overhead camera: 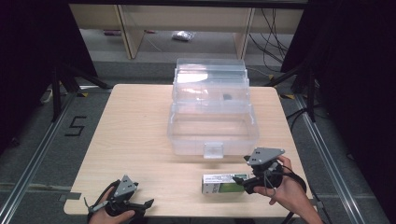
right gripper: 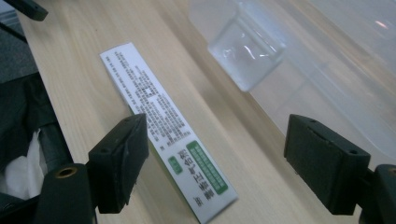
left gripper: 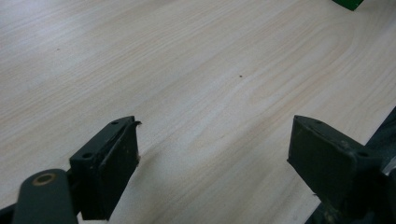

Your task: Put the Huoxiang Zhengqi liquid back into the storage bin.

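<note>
A long white and green carton lies flat near the table's front edge, right of centre. My right gripper is at its right end, held by a hand. In the right gripper view the carton lies between the open jaws of my right gripper, close beside the left jaw and well clear of the right one. My left gripper rests at the front left of the table. Its jaws stand wide open over bare wood, and a green corner of the carton peeks in at the top.
A large clear plastic box with its lid raised stands in the middle of the wooden table, and its front latch sits just behind the carton. The latch looms close to my right gripper. Dark stands and cables flank the table.
</note>
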Motion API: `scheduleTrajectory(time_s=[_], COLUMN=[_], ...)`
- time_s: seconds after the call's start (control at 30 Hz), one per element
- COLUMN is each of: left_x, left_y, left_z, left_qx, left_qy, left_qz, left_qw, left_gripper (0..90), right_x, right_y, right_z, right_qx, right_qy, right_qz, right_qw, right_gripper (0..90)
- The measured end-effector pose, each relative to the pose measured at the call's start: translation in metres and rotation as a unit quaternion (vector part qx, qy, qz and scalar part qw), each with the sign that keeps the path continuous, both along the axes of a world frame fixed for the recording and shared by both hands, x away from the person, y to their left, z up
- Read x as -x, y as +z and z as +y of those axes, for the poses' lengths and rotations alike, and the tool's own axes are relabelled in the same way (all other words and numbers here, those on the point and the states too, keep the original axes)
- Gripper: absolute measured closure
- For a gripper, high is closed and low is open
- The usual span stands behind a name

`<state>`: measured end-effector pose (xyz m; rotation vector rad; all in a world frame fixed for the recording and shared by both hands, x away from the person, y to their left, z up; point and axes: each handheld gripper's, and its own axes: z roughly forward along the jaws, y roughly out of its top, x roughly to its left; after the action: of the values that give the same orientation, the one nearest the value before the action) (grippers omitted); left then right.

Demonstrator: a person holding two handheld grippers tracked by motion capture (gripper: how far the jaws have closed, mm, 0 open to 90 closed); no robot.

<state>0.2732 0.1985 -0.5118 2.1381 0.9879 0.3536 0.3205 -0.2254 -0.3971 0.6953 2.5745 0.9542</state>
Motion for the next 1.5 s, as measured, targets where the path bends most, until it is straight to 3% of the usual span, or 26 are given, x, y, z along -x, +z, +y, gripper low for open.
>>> scheduleTrajectory(time_s=[0.17,0.2,0.27,0.47,0.67,0.77,0.8,0.87,0.97,1.0,1.03,1.1,1.13,1.2,1.23,1.27,1.3,1.33,1.4,1.5], left_x=[0.0,0.0,0.0,0.0,-0.001,0.0,0.0,0.0,0.0,0.0,-0.001,0.0,0.0,-0.001,-0.001,0.0,0.0,-0.001,-0.001,0.0], left_y=[0.0,0.001,0.0,0.001,0.0,0.0,0.0,0.001,0.0,0.001,0.001,0.001,0.0,0.0,0.0,0.0,0.0,-0.001,0.001,0.0], left_z=[0.0,0.001,0.0,0.001,0.0,0.0,0.0,0.001,0.0,0.001,0.001,0.001,0.0,0.001,0.001,0.0,0.0,0.0,0.002,0.0], left_qx=[0.006,-0.005,0.005,-0.005,0.005,0.001,0.005,-0.002,0.004,-0.005,-0.004,-0.004,0.001,-0.001,0.002,0.0,0.0,0.003,-0.002,0.001], left_qy=[-0.001,-0.008,0.0,-0.007,0.002,-0.003,0.0,-0.007,0.0,-0.008,-0.008,-0.005,0.0,-0.005,-0.006,-0.002,-0.002,0.0,-0.009,-0.002], left_qz=[0.0,0.002,0.0,0.002,0.0,0.0,0.0,0.001,-0.001,0.002,0.001,-0.001,0.0,0.001,0.0,-0.001,-0.001,-0.002,0.001,-0.001], left_qw=[1.0,1.0,1.0,1.0,1.0,1.0,1.0,1.0,1.0,1.0,1.0,1.0,1.0,1.0,1.0,1.0,1.0,1.0,1.0,1.0], left_gripper=[15.6,15.6,15.6,15.6,15.6,15.6,15.6,15.6,15.6,15.6,15.6,15.6,15.6,15.6,15.6,15.6,15.6,15.6,15.6,15.6], right_x=[-0.004,-0.006,-0.005,-0.006,-0.01,-0.011,-0.013,-0.015,-0.016,-0.018,-0.019,-0.02,-0.022,-0.023,-0.02,-0.022,-0.022,-0.021,-0.024,-0.024], right_y=[-0.001,-0.002,-0.003,-0.008,-0.017,-0.017,-0.018,-0.018,-0.019,-0.02,-0.021,-0.022,-0.023,-0.026,-0.026,-0.027,-0.027,-0.028,-0.029,-0.029], right_z=[0.009,0.013,0.018,0.028,0.044,0.047,0.05,0.053,0.056,0.057,0.058,0.059,0.062,0.065,0.066,0.068,0.068,0.07,0.071,0.073], right_qx=[0.017,0.028,0.037,0.066,0.116,0.124,0.139,0.15,0.159,0.166,0.172,0.174,0.184,0.189,0.193,0.197,0.197,0.213,0.22,0.23], right_qy=[0.019,0.027,0.037,0.061,0.094,0.093,0.103,0.109,0.105,0.117,0.112,0.115,0.131,0.139,0.118,0.133,0.133,0.127,0.147,0.14], right_qz=[0.011,0.011,0.021,0.033,0.053,0.057,0.059,0.063,0.07,0.075,0.086,0.083,0.088,0.085,0.096,0.089,0.089,0.087,0.082,0.088], right_qw=[0.9996,0.9992,0.9984,0.9954,0.9874,0.9863,0.9831,0.9806,0.9792,0.9763,0.975,0.9745,0.9701,0.9683,0.9693,0.9672,0.9672,0.9649,0.961,0.959], right_gripper=[23.6,24.0,24.0,23.9,24.2,24.5,25.2,25.7,26.7,27.2,28.3,29.0,30.6,32.2,32.9,33.8,33.8,36.4,38.7,41.1])
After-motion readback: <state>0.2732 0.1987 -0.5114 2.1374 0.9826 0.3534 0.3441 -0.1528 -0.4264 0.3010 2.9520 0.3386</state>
